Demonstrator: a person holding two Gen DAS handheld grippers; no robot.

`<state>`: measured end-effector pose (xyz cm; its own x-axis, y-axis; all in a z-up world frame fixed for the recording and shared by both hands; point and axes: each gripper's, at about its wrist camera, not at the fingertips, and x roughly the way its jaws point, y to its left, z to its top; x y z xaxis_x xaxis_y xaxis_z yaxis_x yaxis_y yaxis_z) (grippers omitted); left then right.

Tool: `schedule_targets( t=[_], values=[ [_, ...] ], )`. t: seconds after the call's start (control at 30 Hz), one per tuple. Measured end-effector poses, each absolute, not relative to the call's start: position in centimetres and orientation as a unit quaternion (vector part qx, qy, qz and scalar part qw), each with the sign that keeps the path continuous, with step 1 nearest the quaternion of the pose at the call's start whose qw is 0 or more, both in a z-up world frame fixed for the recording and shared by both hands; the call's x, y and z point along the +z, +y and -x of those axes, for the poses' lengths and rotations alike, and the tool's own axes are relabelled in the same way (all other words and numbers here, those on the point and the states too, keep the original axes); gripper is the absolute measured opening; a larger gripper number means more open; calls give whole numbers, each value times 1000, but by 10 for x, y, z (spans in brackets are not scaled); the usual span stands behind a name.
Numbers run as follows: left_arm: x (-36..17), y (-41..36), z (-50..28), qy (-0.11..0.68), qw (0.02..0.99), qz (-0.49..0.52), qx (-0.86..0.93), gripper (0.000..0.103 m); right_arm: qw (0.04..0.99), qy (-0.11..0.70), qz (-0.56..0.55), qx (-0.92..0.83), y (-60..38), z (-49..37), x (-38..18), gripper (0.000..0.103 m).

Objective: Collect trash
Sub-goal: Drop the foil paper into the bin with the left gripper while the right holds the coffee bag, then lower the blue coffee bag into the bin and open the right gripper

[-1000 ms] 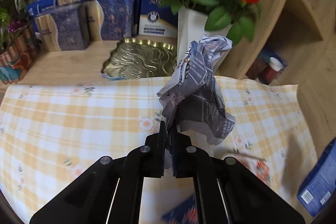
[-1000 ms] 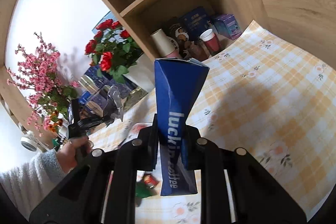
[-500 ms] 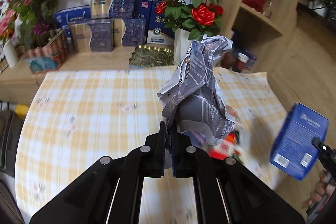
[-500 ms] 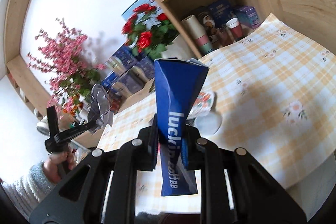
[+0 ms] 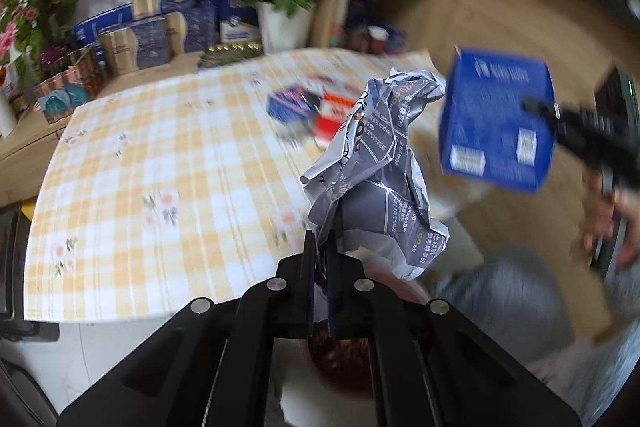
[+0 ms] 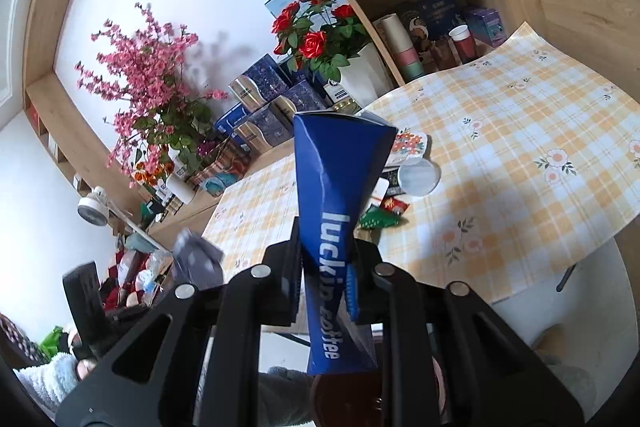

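My left gripper [image 5: 320, 247] is shut on a crumpled grey printed paper [image 5: 376, 171] and holds it beyond the near edge of the checked table [image 5: 160, 155], above a dark red bin [image 5: 340, 355]. My right gripper [image 6: 324, 259] is shut on a squashed blue coffee carton [image 6: 332, 211], which also shows in the left wrist view [image 5: 496, 123], and holds it above the same bin [image 6: 344, 399]. More wrappers and a small cup [image 6: 404, 167] lie on the table.
Red roses in a white vase [image 6: 360, 75], pink blossoms [image 6: 148, 75] and several blue and gold boxes [image 5: 152, 35] stand at the table's far side. Wooden shelves [image 6: 440, 23] hold cups and boxes at the right.
Both grippers have pulled back from over the table to beyond its near edge, each still holding its piece. The dark red bin has come into view below them.
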<state>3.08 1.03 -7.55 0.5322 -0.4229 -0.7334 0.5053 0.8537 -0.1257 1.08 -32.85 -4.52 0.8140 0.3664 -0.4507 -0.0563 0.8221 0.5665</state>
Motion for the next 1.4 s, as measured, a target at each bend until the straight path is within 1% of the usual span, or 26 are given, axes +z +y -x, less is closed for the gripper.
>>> schedule_targets(
  t=[0.1, 0.3, 0.53, 0.67, 0.7, 0.77, 0.8, 0.83, 0.9, 0.93, 0.97, 1.0, 1.03, 1.1, 1.2, 1.3, 1.4],
  values=[
    [-104, 5, -12, 431, 855, -60, -281, 5, 911, 283, -277, 116, -325, 1, -50, 20],
    [-162, -17, 3, 482, 819, -115, -287, 5, 904, 295, -289, 111, -324, 18, -66, 20],
    [-209, -46, 1, 542, 761, -190, -302, 5, 900, 305, -294, 100, -332, 33, -76, 20],
    [-234, -56, -7, 569, 739, -205, -296, 5, 896, 304, -307, 99, -338, 41, -79, 20],
    [-237, -59, -7, 572, 737, -205, -297, 7, 896, 304, -308, 98, -339, 41, -80, 20],
    [-241, -62, -12, 569, 740, -194, -302, 27, 895, 307, -311, 97, -340, 43, -82, 20],
    [-241, -62, -14, 562, 748, -189, -298, 51, 894, 308, -312, 96, -341, 44, -83, 20],
    [-238, -61, -16, 551, 759, -180, -295, 57, 893, 310, -313, 97, -342, 45, -84, 20],
    [-228, -55, -20, 533, 780, -148, -292, 59, 891, 315, -312, 99, -341, 46, -86, 20],
    [-223, -52, -21, 524, 789, -136, -290, 66, 890, 318, -310, 101, -339, 46, -88, 20],
    [-215, -47, -22, 510, 803, -118, -287, 70, 889, 326, -305, 104, -336, 47, -90, 20],
    [-208, -42, -23, 495, 816, -100, -281, 78, 887, 333, -302, 107, -333, 46, -93, 20],
    [-198, -32, -24, 476, 833, -74, -272, 80, 885, 339, -300, 109, -330, 46, -95, 20],
    [-182, -10, -23, 444, 861, -16, -247, 88, 877, 364, -292, 118, -319, 42, -103, 20],
    [-164, 12, -14, 410, 885, 21, -220, 91, 867, 392, -274, 136, -302, 39, -114, 20],
    [-153, 23, -2, 376, 904, 7, -201, 94, 851, 441, -238, 155, -279, 32, -129, 20],
    [-149, 39, 7, 346, 921, 14, -178, 96, 825, 483, -232, 178, -260, 29, -149, 20]
  ],
)
